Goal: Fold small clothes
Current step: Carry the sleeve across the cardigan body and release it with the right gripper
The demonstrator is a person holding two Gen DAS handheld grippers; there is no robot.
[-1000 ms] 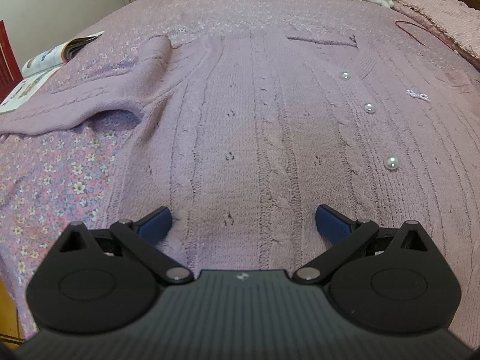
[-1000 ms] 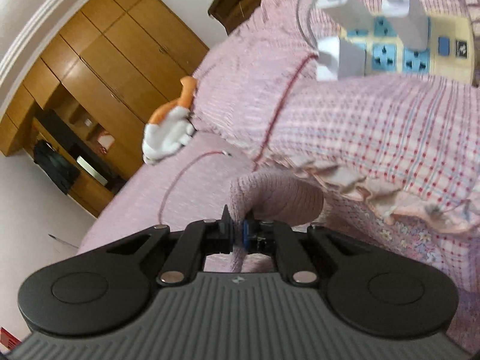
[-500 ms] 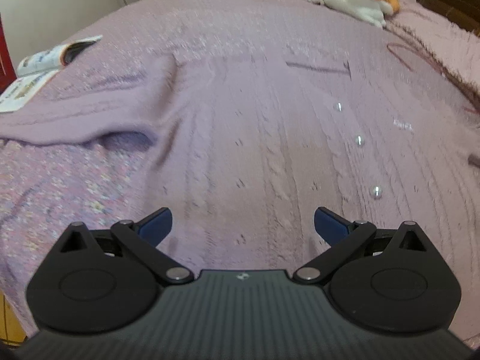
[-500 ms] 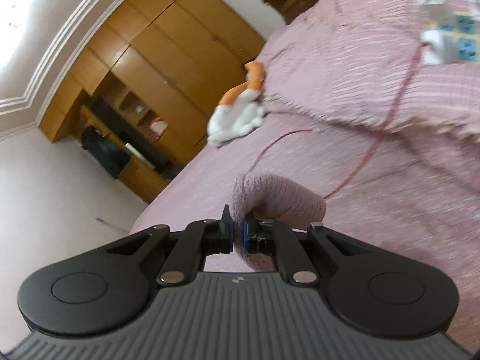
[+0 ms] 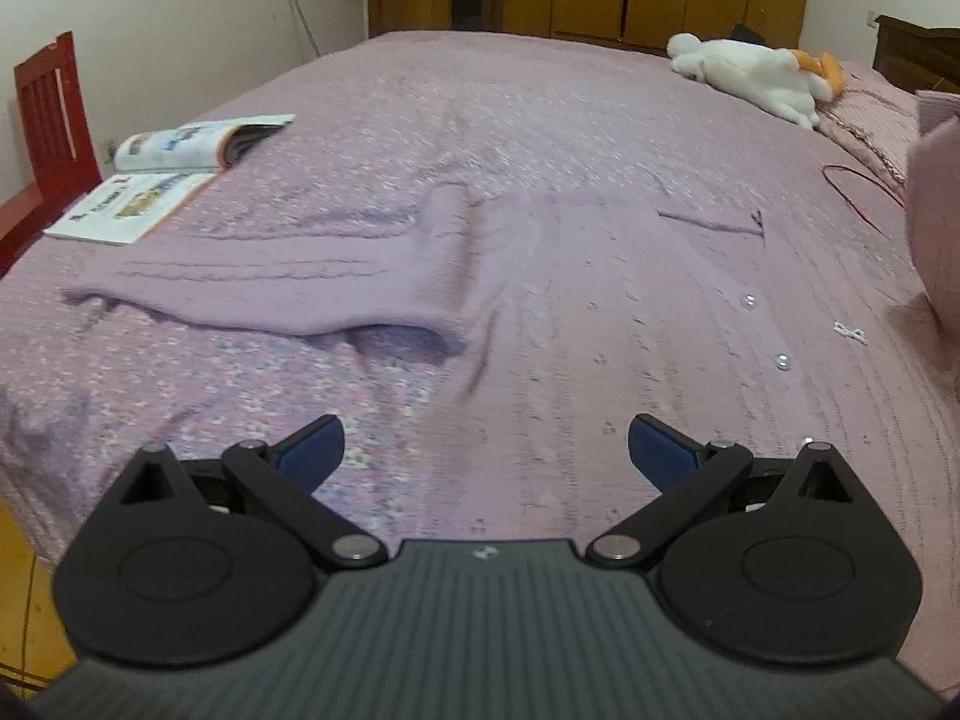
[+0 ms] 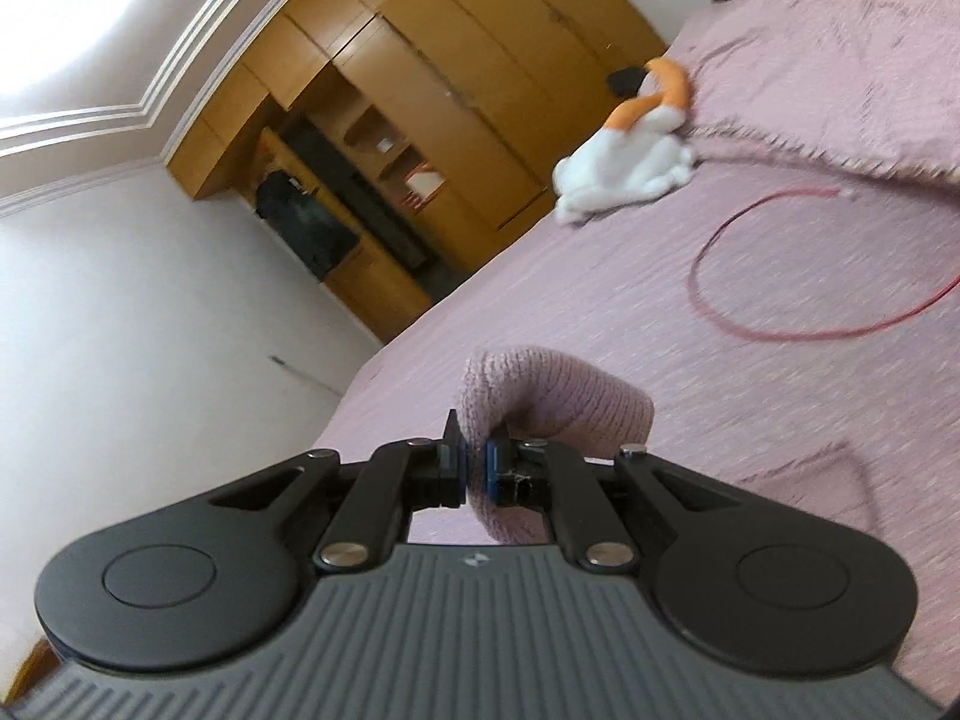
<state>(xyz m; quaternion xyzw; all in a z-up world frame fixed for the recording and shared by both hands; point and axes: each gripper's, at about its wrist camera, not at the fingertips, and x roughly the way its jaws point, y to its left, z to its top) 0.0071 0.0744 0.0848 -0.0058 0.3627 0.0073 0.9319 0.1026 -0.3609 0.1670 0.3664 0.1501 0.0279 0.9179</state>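
Observation:
A lilac knitted cardigan (image 5: 600, 312) with pearl buttons lies flat on the bed. Its left sleeve (image 5: 288, 282) stretches out to the left. My left gripper (image 5: 483, 450) is open and empty, hovering over the cardigan's lower hem. My right gripper (image 6: 477, 471) is shut on the right sleeve's cuff (image 6: 540, 402) and holds it lifted above the bed. That raised sleeve shows in the left wrist view (image 5: 936, 240) at the right edge.
The bed has a pink-lilac floral cover (image 5: 180, 396). An open magazine (image 5: 174, 174) lies at the left edge. A white and orange plush toy (image 5: 756, 75) lies at the far right, near a red cable (image 6: 750, 324). A red chair (image 5: 48, 120) stands left of the bed; wooden wardrobes (image 6: 456, 84) stand behind.
My right gripper has swung left with the sleeve cuff, away from the pillow and power strip. My left gripper has pulled back and tilted up; it stays open.

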